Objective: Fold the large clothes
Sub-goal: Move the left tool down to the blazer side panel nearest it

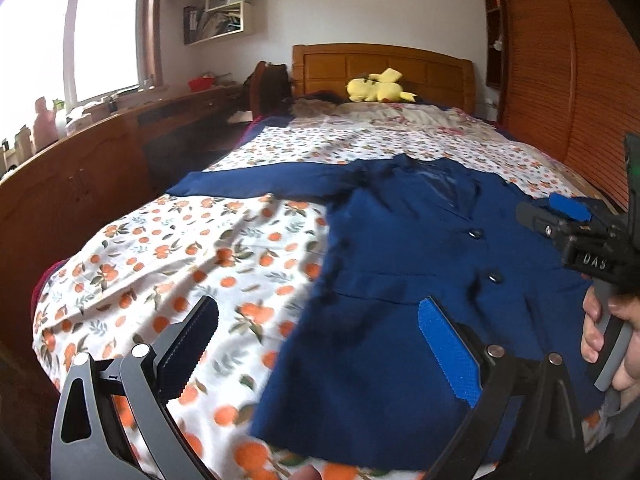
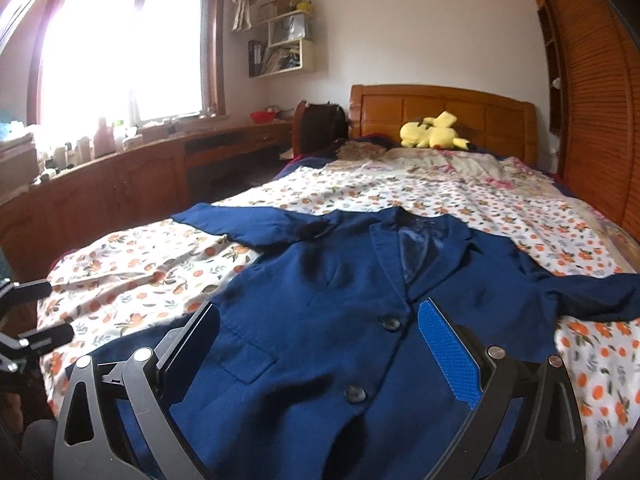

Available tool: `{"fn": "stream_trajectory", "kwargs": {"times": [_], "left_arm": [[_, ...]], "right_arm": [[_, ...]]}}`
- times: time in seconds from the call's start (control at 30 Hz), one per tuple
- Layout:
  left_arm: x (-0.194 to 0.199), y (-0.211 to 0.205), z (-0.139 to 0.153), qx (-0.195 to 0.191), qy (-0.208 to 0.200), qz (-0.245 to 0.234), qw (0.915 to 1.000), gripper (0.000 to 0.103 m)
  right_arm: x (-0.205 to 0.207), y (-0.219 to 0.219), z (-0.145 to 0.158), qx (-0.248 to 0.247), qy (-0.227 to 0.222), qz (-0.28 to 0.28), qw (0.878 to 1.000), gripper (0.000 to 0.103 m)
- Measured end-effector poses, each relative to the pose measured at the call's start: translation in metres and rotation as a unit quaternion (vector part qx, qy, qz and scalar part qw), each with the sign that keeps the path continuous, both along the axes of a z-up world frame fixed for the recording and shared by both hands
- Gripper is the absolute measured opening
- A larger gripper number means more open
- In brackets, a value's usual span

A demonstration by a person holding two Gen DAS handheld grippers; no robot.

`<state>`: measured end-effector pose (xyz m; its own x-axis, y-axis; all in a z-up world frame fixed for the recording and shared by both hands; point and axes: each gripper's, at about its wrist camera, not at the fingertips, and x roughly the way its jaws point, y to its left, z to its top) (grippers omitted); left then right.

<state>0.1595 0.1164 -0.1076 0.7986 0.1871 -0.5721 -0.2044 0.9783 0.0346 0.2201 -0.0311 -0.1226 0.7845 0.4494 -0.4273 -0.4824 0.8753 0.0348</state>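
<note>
Both jaws spread wide, empty: left gripper [image 1: 320, 344] above bedsheet edge and jacket hem, right gripper [image 2: 320, 344] above jacket front. Navy jacket [image 2: 340, 300] flat on bed, face up, two dark buttons closed, sleeves spread to both sides, shiny lining at collar. Orange-print bedsheet [image 1: 200, 248] wrinkled, cotton-like. Yellow plush toy [image 2: 434, 132] near wooden headboard [image 2: 440, 108]. Wooden cabinet [image 2: 120, 184] with bottles along window side. Slatted wardrobe [image 1: 560, 80] at other side. Hand [image 1: 600, 332] on right gripper handle.
</note>
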Motion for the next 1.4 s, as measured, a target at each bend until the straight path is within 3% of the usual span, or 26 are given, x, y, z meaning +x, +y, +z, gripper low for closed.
{"fn": "stream_trajectory", "kwargs": {"times": [0.17,0.5,0.87,1.03,1.17,1.4], "left_arm": [[0.034,0.035,-0.005,-0.004,0.018,0.011,0.9998,0.101],[0.124,0.110,-0.027,-0.059,0.034,0.007,0.9977,0.101],[0.213,0.141,-0.044,-0.101,0.039,-0.002,0.9941,0.096],[0.257,0.158,-0.052,-0.110,0.057,0.012,0.9922,0.087],[0.286,0.172,-0.056,-0.111,0.064,0.028,0.9913,0.086],[0.330,0.209,-0.075,-0.149,0.083,0.070,0.9829,0.082]], "right_arm": [[0.020,0.013,-0.018,-0.012,0.008,-0.002,1.000,0.096],[0.035,0.006,-0.028,-0.005,0.023,-0.006,1.000,0.096],[0.037,0.003,-0.021,0.008,0.030,-0.004,1.000,0.096],[0.035,0.001,-0.014,0.016,0.030,0.004,0.999,0.096],[0.036,0.002,-0.015,0.016,0.035,0.006,0.999,0.096],[0.040,0.003,-0.023,0.010,0.043,0.004,0.999,0.096]]}}
